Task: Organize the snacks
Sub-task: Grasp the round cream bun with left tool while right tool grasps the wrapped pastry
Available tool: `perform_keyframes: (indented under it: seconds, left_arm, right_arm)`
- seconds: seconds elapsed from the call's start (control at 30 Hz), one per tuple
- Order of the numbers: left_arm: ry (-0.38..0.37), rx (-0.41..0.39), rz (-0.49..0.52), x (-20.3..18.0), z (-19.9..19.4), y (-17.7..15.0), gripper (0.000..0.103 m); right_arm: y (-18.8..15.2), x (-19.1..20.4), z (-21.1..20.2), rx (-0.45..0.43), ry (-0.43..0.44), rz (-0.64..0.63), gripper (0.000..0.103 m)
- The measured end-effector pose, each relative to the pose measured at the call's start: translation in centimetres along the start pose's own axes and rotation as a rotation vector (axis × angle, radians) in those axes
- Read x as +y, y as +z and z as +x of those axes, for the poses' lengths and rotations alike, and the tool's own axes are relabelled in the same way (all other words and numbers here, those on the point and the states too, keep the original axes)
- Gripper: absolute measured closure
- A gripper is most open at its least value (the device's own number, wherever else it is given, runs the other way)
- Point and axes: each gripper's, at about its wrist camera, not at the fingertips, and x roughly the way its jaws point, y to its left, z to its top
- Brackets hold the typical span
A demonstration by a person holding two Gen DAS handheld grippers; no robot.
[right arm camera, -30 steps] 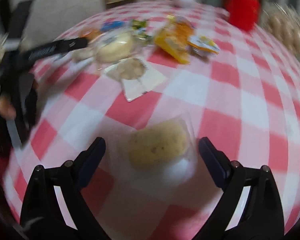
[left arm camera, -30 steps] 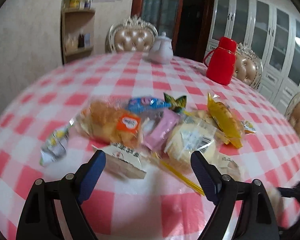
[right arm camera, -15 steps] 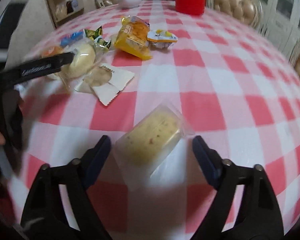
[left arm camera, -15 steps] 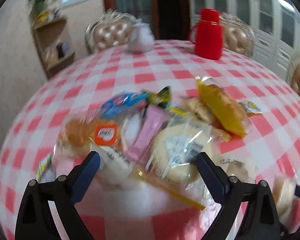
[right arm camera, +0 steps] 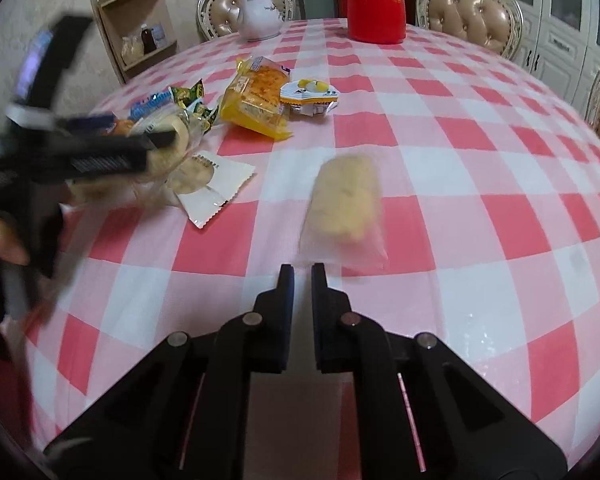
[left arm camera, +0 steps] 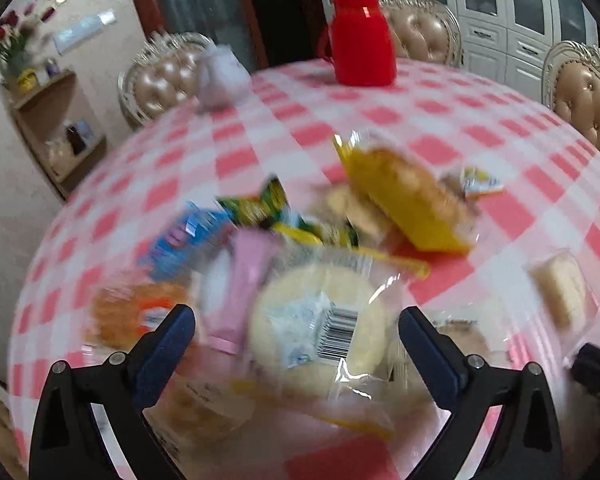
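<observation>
In the left wrist view my left gripper (left arm camera: 296, 316) hangs open and wide over a snack pile. A round pale cake (left arm camera: 320, 328) in a clear wrapper with a barcode lies between its fingers, and the pads are clear of it. Around it lie a pink packet (left arm camera: 248, 280), a blue packet (left arm camera: 180, 240), a green packet (left arm camera: 260, 204), an orange-labelled bread (left arm camera: 136, 316) and a yellow packet (left arm camera: 404, 200). My right gripper (right arm camera: 302, 268) is shut with nothing between its fingers. An oblong cake (right arm camera: 346, 200) in clear wrap lies apart from the pile, just ahead of the right fingertips.
The round table (right arm camera: 480, 160) has a pink-and-white checked cloth. A red flask (right arm camera: 376, 0) and a white teapot (right arm camera: 260, 12) stand at its far side, with padded chairs (right arm camera: 468, 20) behind. A white serrated packet (right arm camera: 208, 184) and a small yellow-white cup (right arm camera: 308, 96) also lie near the pile. A hand (right arm camera: 4, 240) shows at the left.
My right gripper's jaws went from wide open to shut, and the oblong cake that lay between them now lies ahead of the tips. My left gripper moved over the pile onto the round cake.
</observation>
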Motion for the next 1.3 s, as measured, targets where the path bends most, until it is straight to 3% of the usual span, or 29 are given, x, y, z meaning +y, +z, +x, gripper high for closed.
perform_keyframes:
  seconds: [0.03, 0.1, 0.17, 0.23, 0.3, 0.33, 0.43, 0.57, 0.8, 0.83, 0.87, 0.93, 1.07, 1.3]
  left_arm:
    - [-0.020, 0.012, -0.010, 0.0, 0.6, -0.5, 0.024]
    - [-0.059, 0.004, -0.036, 0.2, 0.7, -1.0, 0.034]
    - [-0.063, -0.012, -0.022, -0.1, -0.1, -1.7, 0.036]
    - [-0.058, -0.010, -0.018, -0.2, -1.1, -2.8, 0.037]
    - [-0.054, -0.021, -0.061, 0.3, -2.8, -3.9, 0.037]
    - [-0.054, -0.031, -0.091, 0.8, -3.6, -4.1, 0.037]
    - [-0.057, -0.091, -0.228, 3.0, -6.5, -5.5, 0.037]
    - [-0.106, -0.115, -0.364, 4.9, -7.0, -6.6, 0.037]
    - [-0.113, -0.140, -0.354, 4.0, -6.6, -6.8, 0.037]
    - [-0.118, -0.137, -0.348, 4.0, -6.7, -7.0, 0.037]
    - [-0.119, -0.132, -0.342, 3.8, -6.6, -7.0, 0.037]
    - [-0.109, -0.117, -0.327, 3.5, -6.2, -6.9, 0.037]
    - [-0.101, -0.110, -0.319, 3.3, -6.2, -6.9, 0.037]
    - [-0.056, -0.121, -0.318, 3.4, -6.3, -7.1, 0.037]
  right_arm:
    - [0.1, -0.3, 0.0, 0.005, 0.020, 0.006, 0.092]
    - [0.2, -0.9, 0.1, 0.015, 0.054, 0.018, 0.091]
    - [0.0, -2.1, -0.3, 0.013, 0.057, 0.041, 0.085]
    - [-0.1, -2.8, -0.6, 0.003, 0.057, 0.048, 0.071]
    - [-0.1, -3.4, -0.9, -0.004, 0.051, 0.061, 0.033]
    - [-0.1, -3.6, -1.0, -0.001, 0.045, 0.063, 0.027]
    - [0.1, -3.5, -1.4, -0.021, 0.019, 0.054, 0.026]
    - [1.4, -3.0, -0.4, -0.064, -0.054, 0.042, 0.026]
    - [4.2, -1.2, 3.6, 0.010, -0.157, -0.017, 0.028]
    - [4.7, -1.0, 4.0, 0.002, -0.178, -0.015, 0.033]
    - [4.9, -0.8, 3.9, -0.008, -0.178, -0.010, 0.061]
    - [4.7, -0.4, 3.8, 0.002, -0.179, -0.027, 0.065]
    - [3.1, -0.2, 2.3, -0.022, -0.092, -0.005, 0.065]
    - [3.2, 1.3, 0.6, -0.099, 0.045, 0.043, 0.065]
